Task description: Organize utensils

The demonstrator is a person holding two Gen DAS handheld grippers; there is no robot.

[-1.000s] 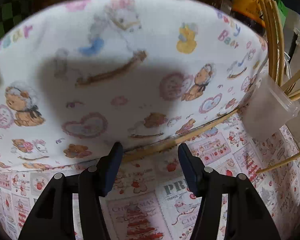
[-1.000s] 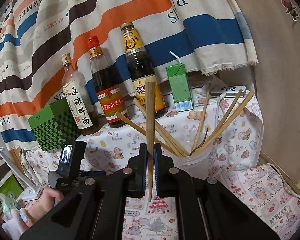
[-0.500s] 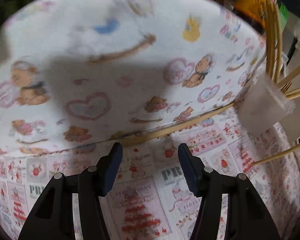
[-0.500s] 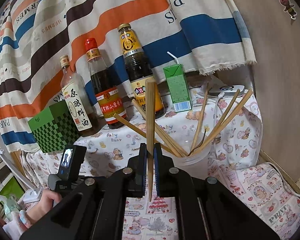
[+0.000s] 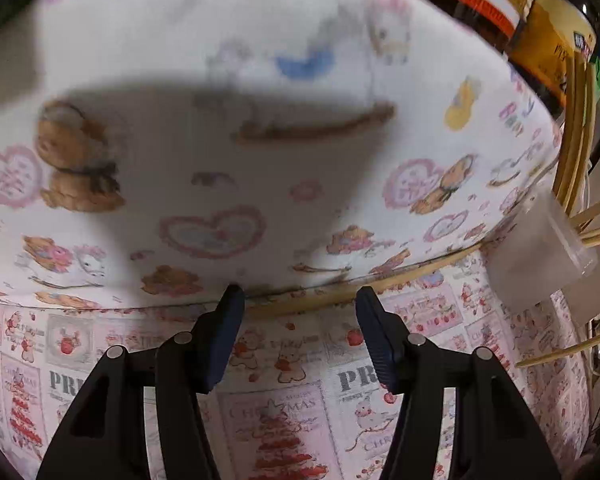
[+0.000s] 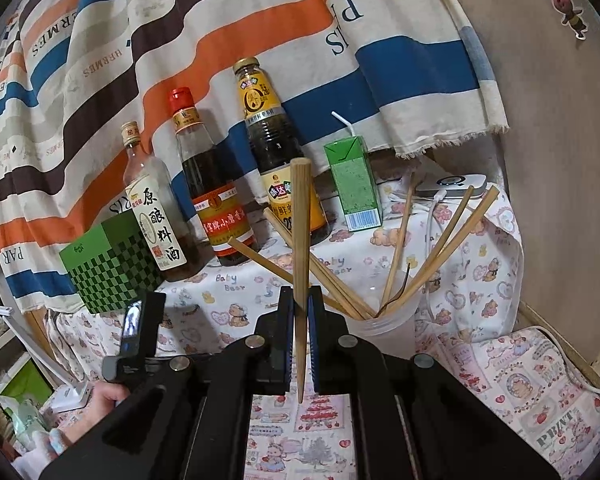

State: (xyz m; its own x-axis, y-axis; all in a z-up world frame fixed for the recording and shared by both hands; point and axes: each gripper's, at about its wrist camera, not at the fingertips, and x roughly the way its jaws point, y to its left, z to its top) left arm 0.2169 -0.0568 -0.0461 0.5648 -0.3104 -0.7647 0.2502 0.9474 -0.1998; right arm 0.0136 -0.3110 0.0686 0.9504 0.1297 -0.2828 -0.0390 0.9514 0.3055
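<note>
My right gripper [image 6: 300,308] is shut on a wooden chopstick [image 6: 300,216], held upright with its thick end up. Just behind and to its right a translucent plastic cup [image 6: 391,326] holds several chopsticks [image 6: 443,248] fanned out. My left gripper [image 5: 298,312] is open and low over the cloth. A single chopstick [image 5: 379,284] lies along the fold where the raised teddy-bear cloth meets the lower printed cloth, just beyond the fingertips. The cup also shows in the left wrist view [image 5: 539,252] at the right, with chopsticks [image 5: 575,132] sticking out.
Three sauce bottles [image 6: 216,184] stand in a row at the back, with a green checked box [image 6: 108,264] to their left and a green juice carton [image 6: 353,184] to their right. A striped cloth hangs behind. A wooden wall [image 6: 559,160] closes the right side.
My left gripper has shifted over the cloth and sits closer to the lying chopstick. My right gripper has stayed almost still with its chopstick.
</note>
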